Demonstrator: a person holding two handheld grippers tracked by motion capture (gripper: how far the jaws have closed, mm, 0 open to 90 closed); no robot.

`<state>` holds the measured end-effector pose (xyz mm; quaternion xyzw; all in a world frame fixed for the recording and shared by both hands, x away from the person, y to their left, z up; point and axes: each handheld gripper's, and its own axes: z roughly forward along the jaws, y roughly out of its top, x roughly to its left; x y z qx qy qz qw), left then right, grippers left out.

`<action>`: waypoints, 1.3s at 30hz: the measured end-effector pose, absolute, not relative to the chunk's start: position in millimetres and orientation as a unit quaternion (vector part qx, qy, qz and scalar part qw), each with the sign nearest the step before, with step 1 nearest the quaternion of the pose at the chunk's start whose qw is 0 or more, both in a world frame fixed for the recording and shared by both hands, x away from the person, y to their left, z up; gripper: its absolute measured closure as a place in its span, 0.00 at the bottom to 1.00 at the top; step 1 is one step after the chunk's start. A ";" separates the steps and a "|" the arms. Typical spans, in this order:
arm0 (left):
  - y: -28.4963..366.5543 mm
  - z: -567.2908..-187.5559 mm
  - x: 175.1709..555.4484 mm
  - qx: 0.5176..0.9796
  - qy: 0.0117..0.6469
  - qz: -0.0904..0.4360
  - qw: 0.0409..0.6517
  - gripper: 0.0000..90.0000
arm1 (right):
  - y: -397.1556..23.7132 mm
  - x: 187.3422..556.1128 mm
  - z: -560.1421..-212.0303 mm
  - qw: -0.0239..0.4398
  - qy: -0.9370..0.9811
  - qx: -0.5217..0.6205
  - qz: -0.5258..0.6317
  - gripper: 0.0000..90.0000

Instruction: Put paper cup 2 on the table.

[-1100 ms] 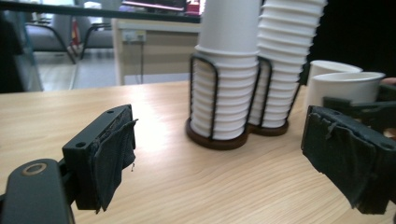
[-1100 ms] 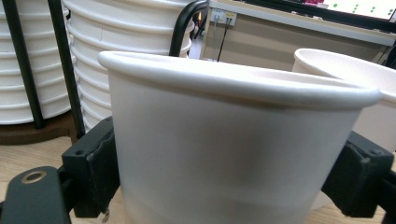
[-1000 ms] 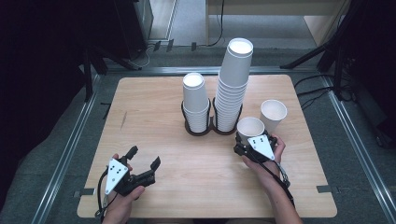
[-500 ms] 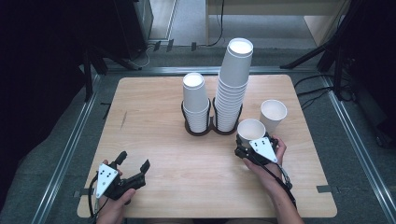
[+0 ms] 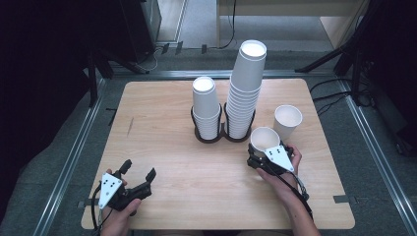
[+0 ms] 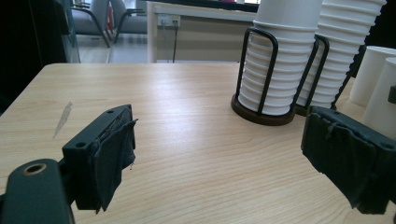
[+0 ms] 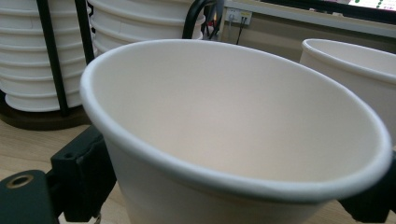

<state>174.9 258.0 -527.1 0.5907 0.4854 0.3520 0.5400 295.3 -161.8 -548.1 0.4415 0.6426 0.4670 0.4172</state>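
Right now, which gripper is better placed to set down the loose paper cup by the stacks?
Right. The right gripper has that paper cup between its jaws, which have just been opening. The left gripper is open with nothing in it, at the table's near left edge, far away.

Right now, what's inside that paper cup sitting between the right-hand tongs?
Nothing visible: the cup shows bare white inner walls in the right gripper view. Its very bottom is hidden by the near rim, so I cannot confirm it is empty.

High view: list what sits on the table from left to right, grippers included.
left gripper → short cup stack → tall cup stack → right gripper, at the near cup → far cup
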 end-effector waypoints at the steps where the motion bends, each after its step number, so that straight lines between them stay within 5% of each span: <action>1: 257.7 -527.1 174.8 0.591 0.485 0.352 0.540 0.11 | -161.9 295.0 -547.9 0.415 0.642 0.443 0.468 0.08; 6: 257.9 -527.2 174.8 0.592 0.484 0.353 0.539 0.11 | -163.2 294.3 -546.2 0.399 0.645 0.441 0.480 0.00; 39: 287.9 -537.1 174.8 0.594 0.505 0.384 0.495 0.11 | -194.6 260.5 -531.8 0.393 0.649 0.418 0.499 0.00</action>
